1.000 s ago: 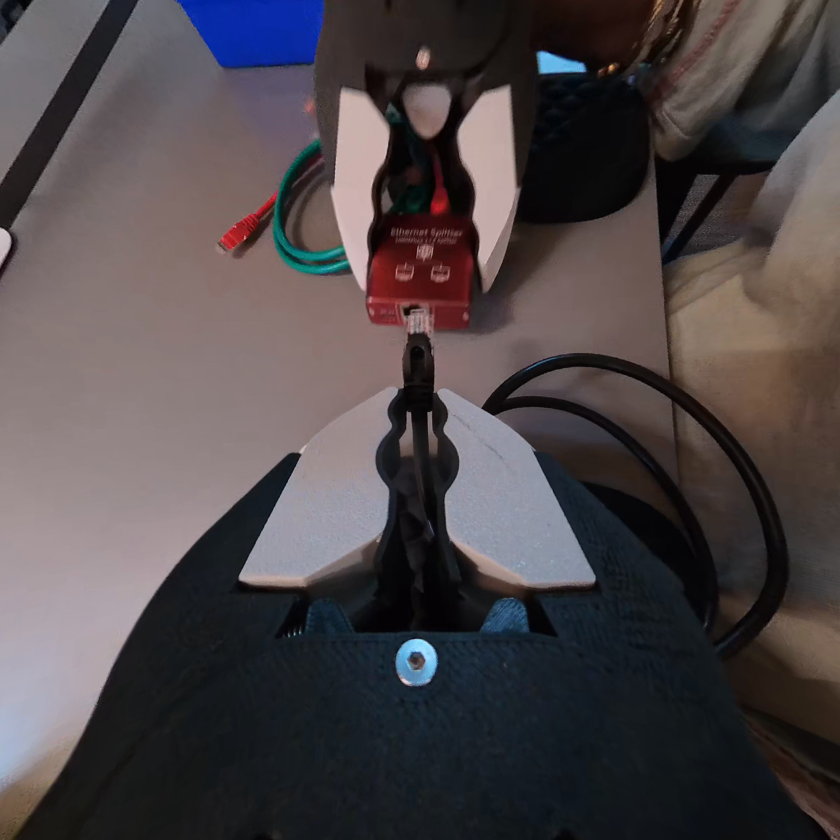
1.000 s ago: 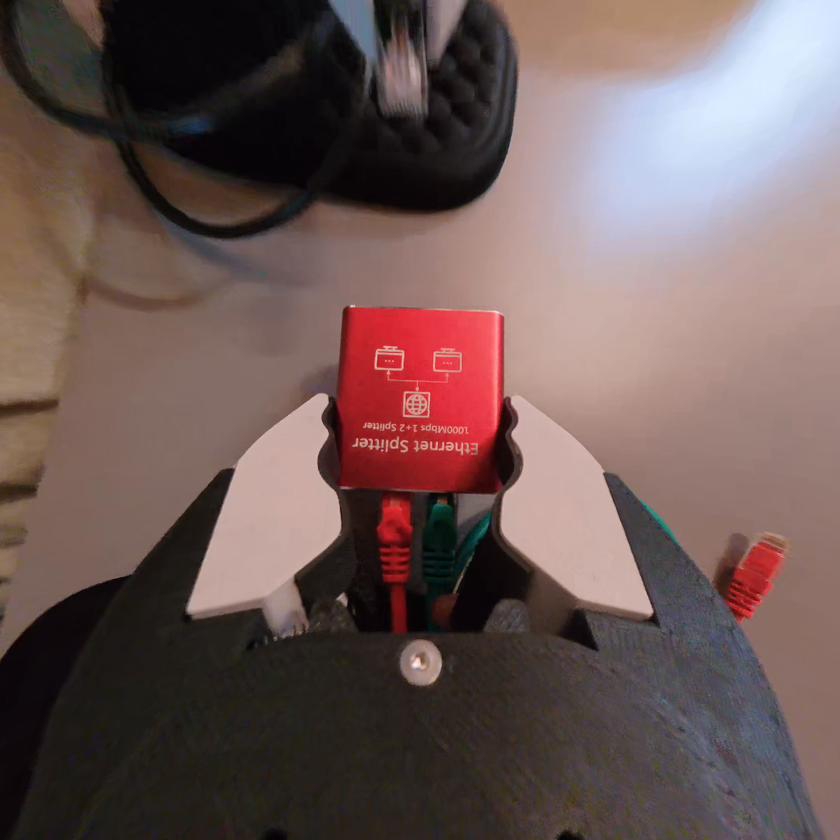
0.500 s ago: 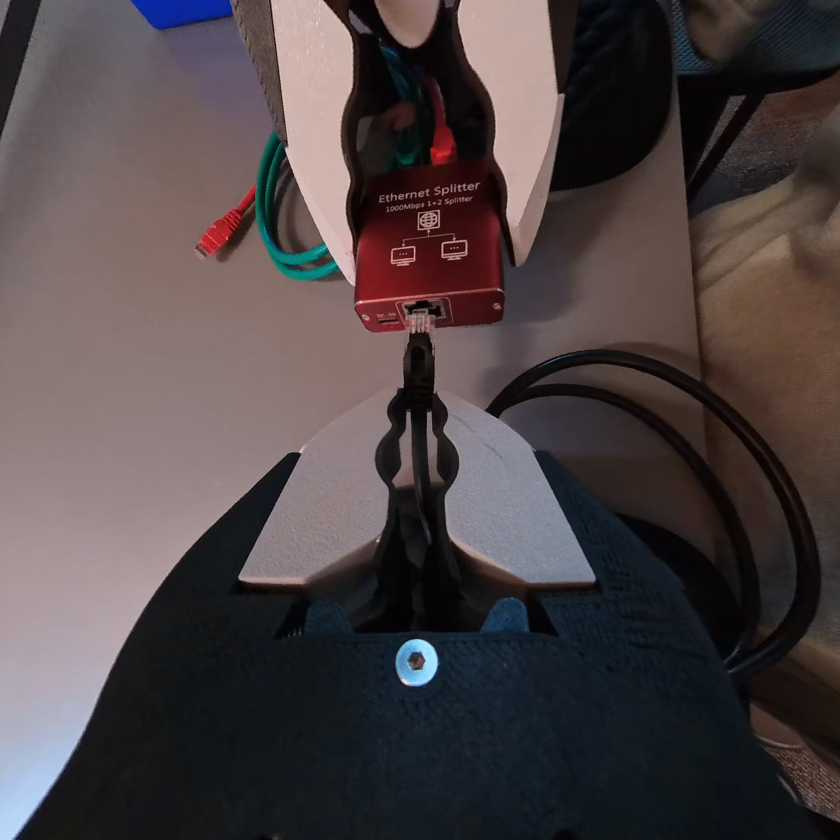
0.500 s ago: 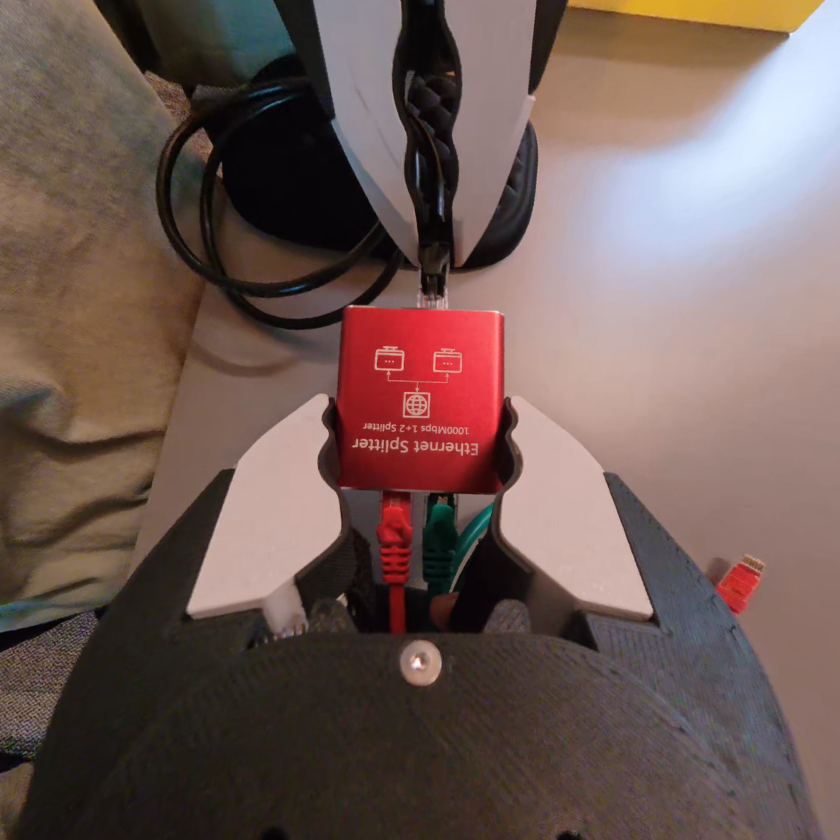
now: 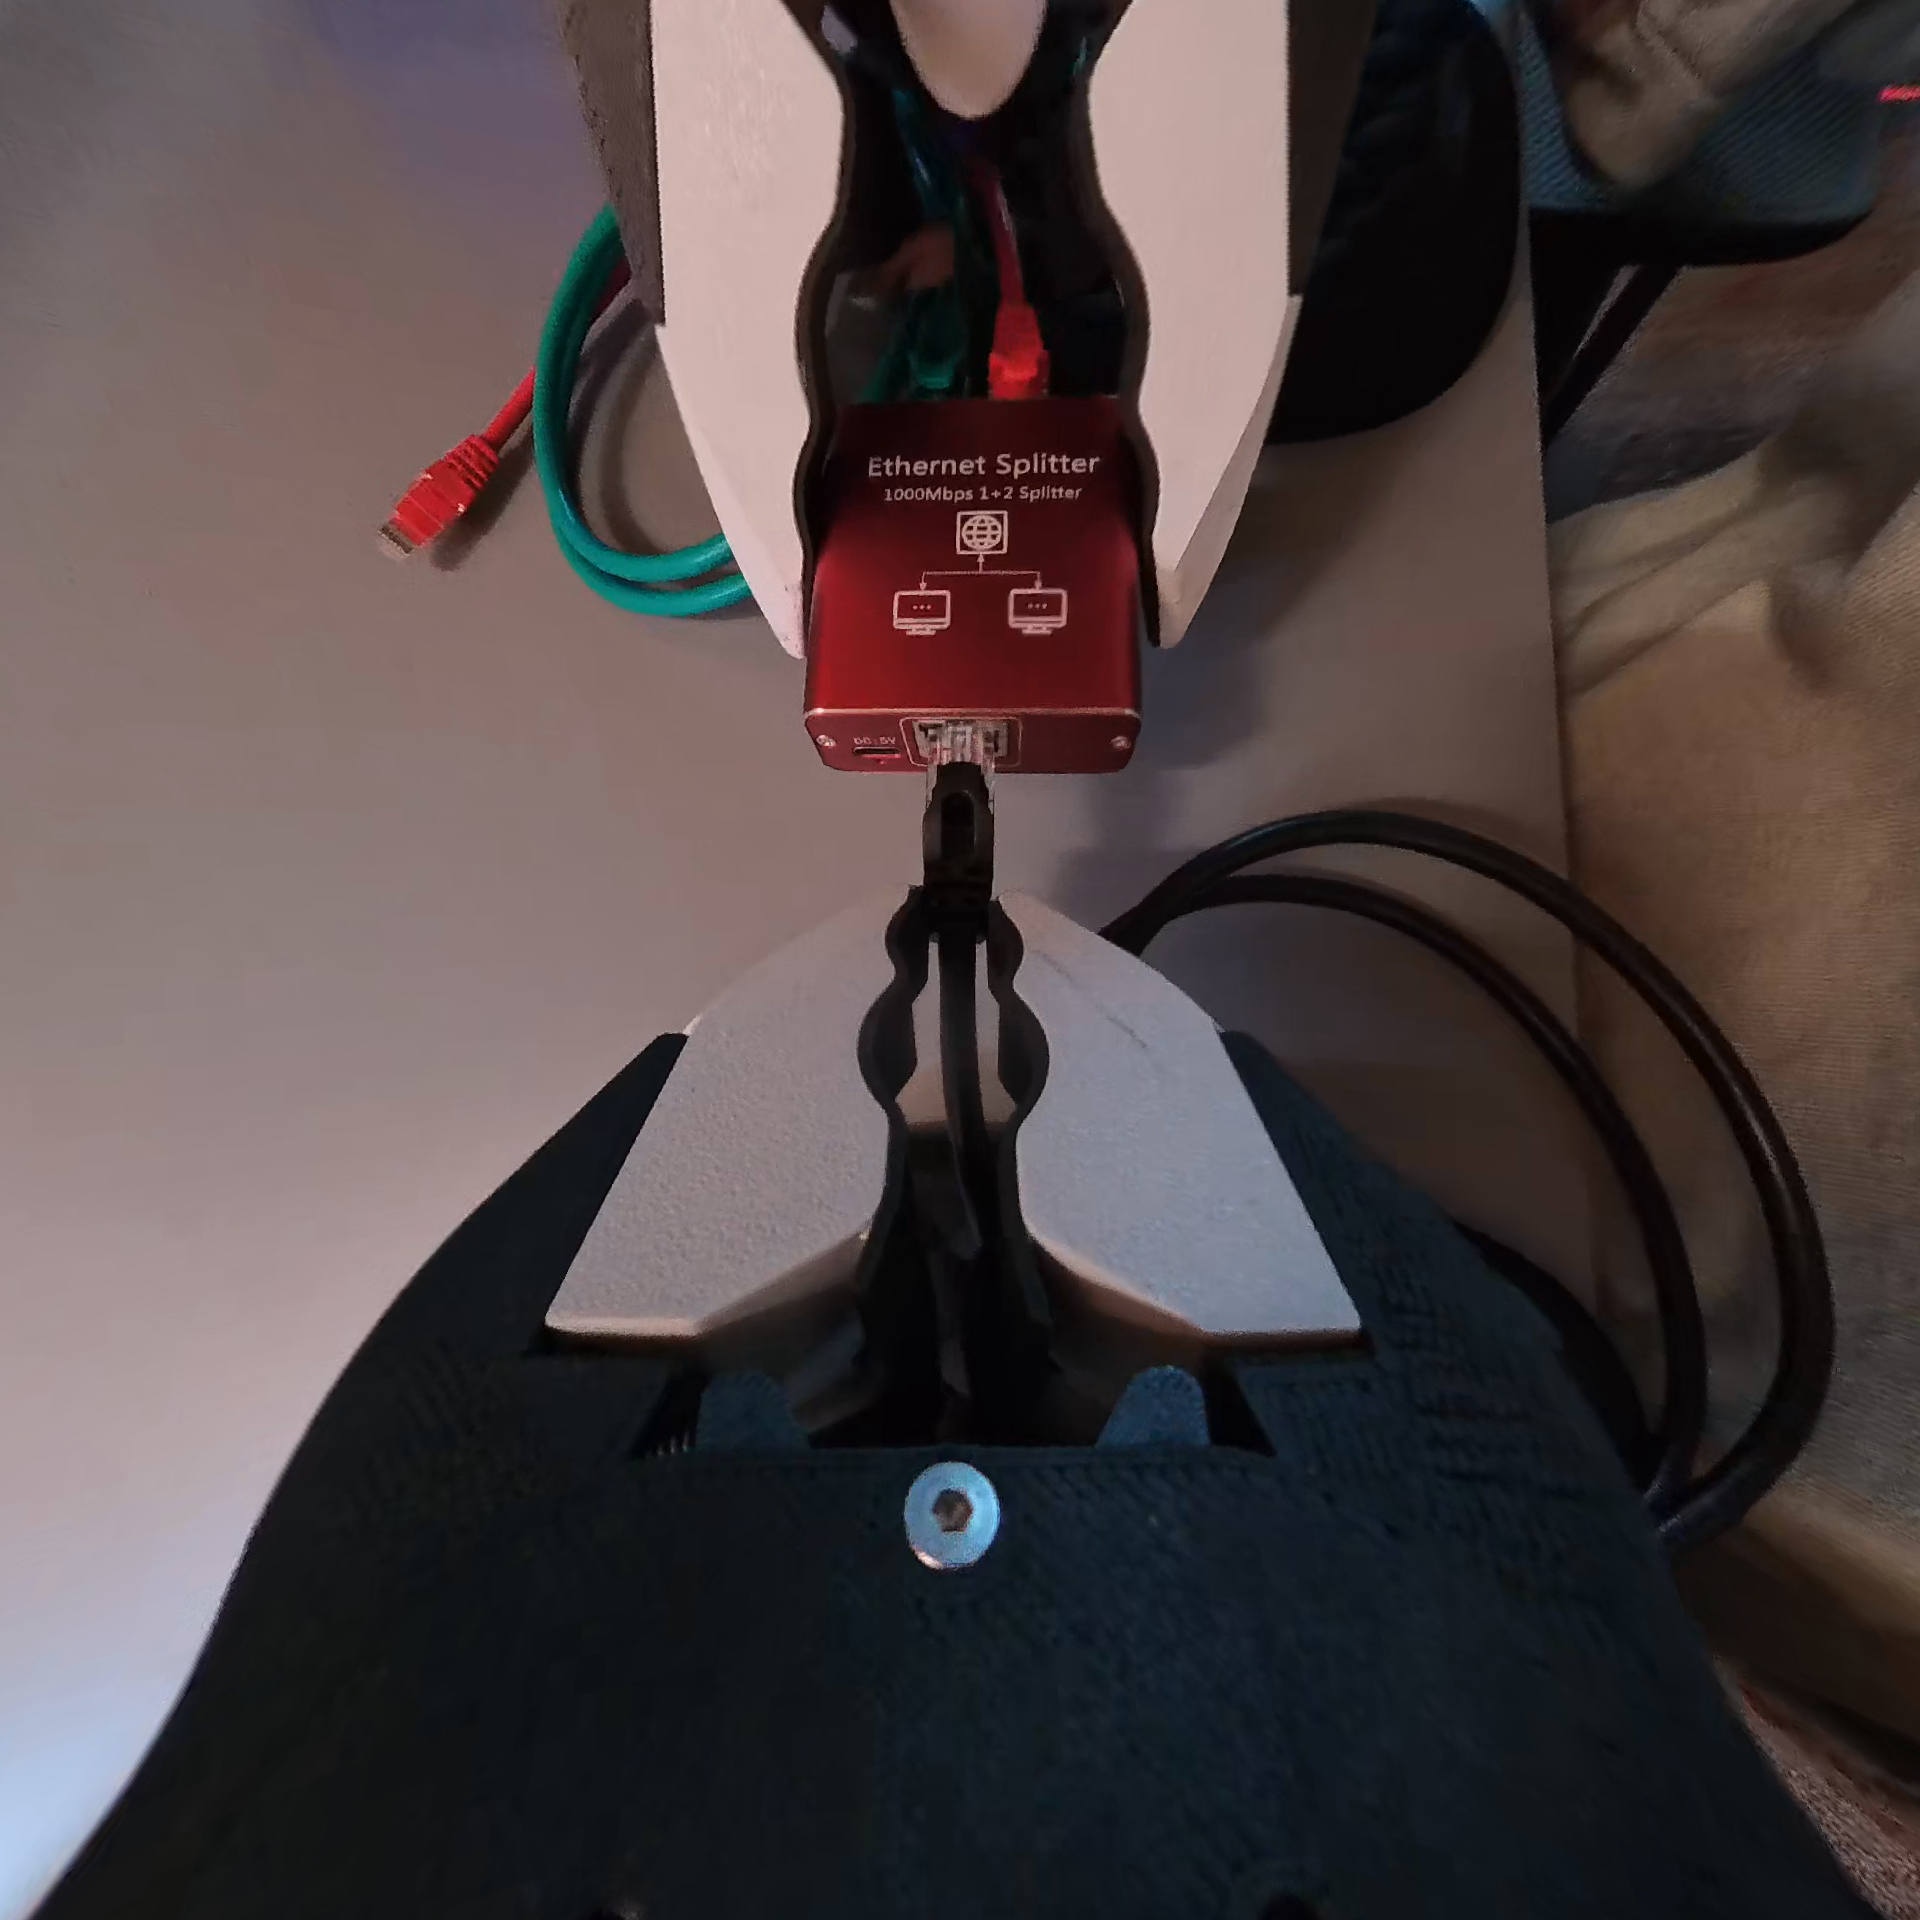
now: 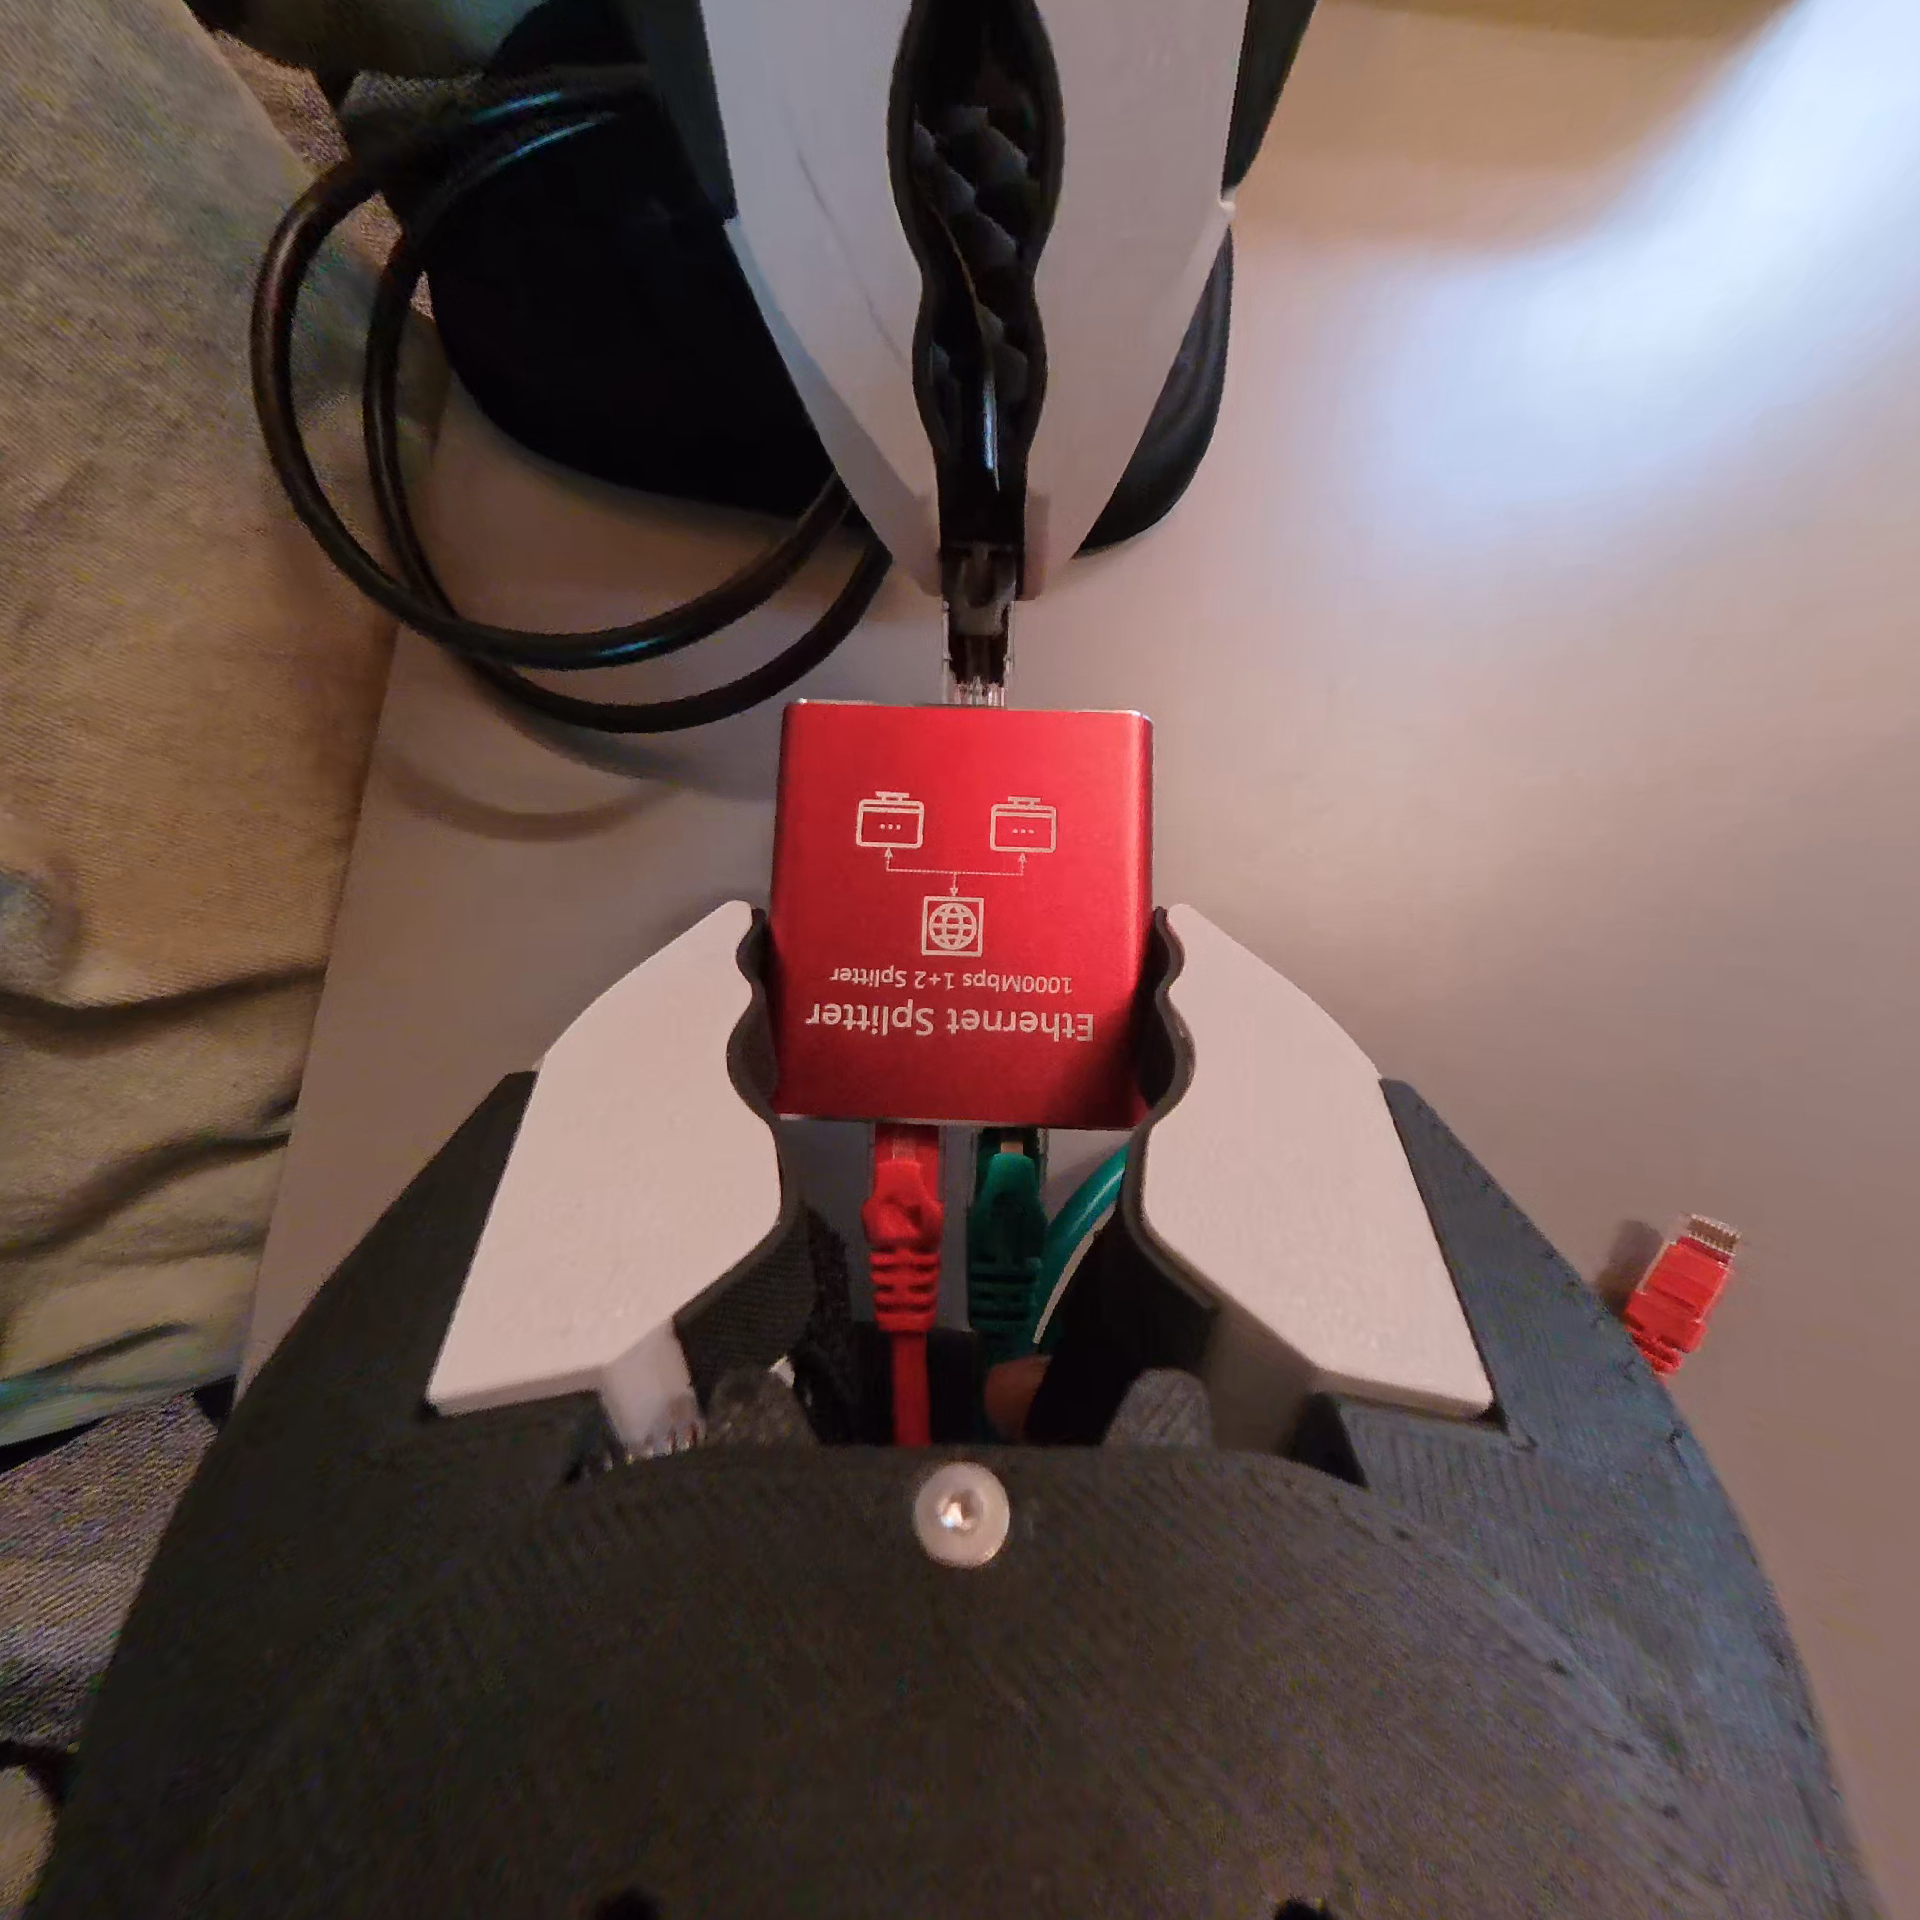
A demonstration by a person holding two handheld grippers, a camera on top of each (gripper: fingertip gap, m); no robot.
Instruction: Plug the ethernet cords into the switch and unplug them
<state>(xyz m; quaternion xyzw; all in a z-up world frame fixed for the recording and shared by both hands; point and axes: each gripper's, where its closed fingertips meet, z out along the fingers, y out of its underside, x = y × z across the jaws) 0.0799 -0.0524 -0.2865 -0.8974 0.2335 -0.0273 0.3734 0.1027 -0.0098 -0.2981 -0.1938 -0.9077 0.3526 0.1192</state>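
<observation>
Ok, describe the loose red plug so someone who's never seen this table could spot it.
Start at the red switch held in the right claw. Left of it, green cable loops on the grey table. Just beyond those loops lies the loose red plug, the only connector plugged into nothing.

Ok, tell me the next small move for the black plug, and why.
Probably push the left gripper straight forward: the black plug's clear tip sits only partway in the red splitter's port, lined up, while the right gripper braces the splitter.

Wrist cameras face each other, close; share switch (image 5: 975, 582).
</observation>
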